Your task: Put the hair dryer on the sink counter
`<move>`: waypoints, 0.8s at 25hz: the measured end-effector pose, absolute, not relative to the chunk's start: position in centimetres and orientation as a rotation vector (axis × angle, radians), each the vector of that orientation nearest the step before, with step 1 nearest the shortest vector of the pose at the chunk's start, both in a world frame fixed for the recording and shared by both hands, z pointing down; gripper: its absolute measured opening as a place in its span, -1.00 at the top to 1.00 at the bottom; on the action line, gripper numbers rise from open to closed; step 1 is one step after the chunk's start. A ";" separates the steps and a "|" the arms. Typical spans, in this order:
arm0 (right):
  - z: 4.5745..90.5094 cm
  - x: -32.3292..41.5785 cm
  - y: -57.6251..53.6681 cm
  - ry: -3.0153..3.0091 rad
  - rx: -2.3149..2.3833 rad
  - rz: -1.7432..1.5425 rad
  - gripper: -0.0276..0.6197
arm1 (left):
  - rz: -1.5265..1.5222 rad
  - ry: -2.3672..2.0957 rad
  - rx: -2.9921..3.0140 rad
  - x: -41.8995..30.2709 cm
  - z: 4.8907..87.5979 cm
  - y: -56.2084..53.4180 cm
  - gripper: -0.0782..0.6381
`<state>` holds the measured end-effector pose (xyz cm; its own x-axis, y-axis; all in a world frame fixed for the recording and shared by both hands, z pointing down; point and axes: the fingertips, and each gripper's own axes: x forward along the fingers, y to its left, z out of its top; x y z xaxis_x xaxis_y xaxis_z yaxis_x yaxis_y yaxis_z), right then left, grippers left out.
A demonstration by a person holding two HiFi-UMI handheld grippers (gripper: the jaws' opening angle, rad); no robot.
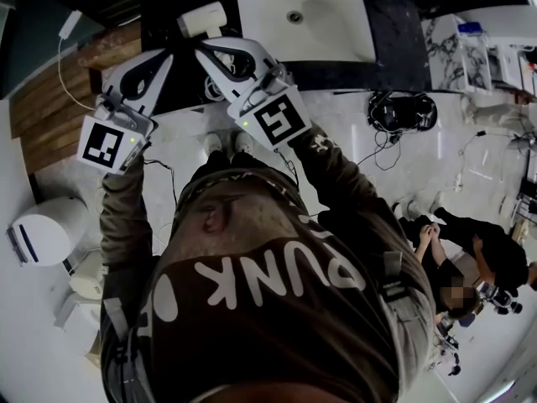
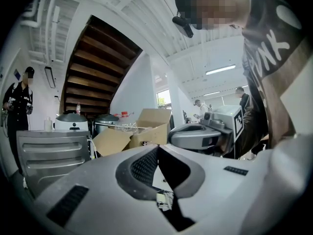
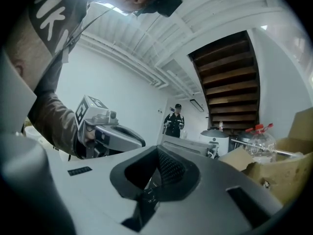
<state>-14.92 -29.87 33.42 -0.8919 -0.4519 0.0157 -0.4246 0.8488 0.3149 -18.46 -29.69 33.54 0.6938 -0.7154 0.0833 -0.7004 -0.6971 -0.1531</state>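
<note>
On the left, a white rounded appliance (image 1: 44, 229) stands on the pale floor, and farther off a thin white cable (image 1: 63, 61) trails over brown wooden planks (image 1: 46, 112). Next we come to the left gripper (image 1: 165, 57), a white two-jaw tool with a black-and-white marker cube, raised in front of our body. In the left gripper view its jaws are pressed tip to tip with nothing between them, and it points up towards a brown wooden staircase (image 2: 100, 77) and some open cardboard boxes (image 2: 142, 129). Just beyond its tips, the white plastic hair dryer (image 1: 201, 19) lies on the black sink counter (image 1: 403, 44), at the counter's left part and just left of the white rectangular basin (image 1: 336, 36). Neither tool touches it. The right gripper (image 1: 204, 49), the same white kind, sits close beside the left one, its tip near the dryer. The right gripper view shows its jaws clenched on nothing as well, and a clear plastic bottle with a red cap (image 3: 259, 143) shows at that view's right. To the right of the basin, a black tangle of cables (image 1: 403, 112) rests on the floor. Nearer to us and further right, a person in dark clothes (image 1: 474, 254) sits low.
</note>
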 end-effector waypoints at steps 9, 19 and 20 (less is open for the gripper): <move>33.8 -15.2 -29.6 -2.945 0.696 -0.448 0.89 | -0.211 1.169 -2.789 -18.5 33.7 -29.6 0.80; 33.5 -15.2 -29.9 -2.953 0.684 -0.438 0.89 | -0.195 1.167 -2.778 -18.2 33.2 -29.9 0.80; 33.5 -15.2 -30.0 -2.955 0.684 -0.434 0.89 | -0.196 1.168 -2.777 -18.2 33.1 -30.0 0.80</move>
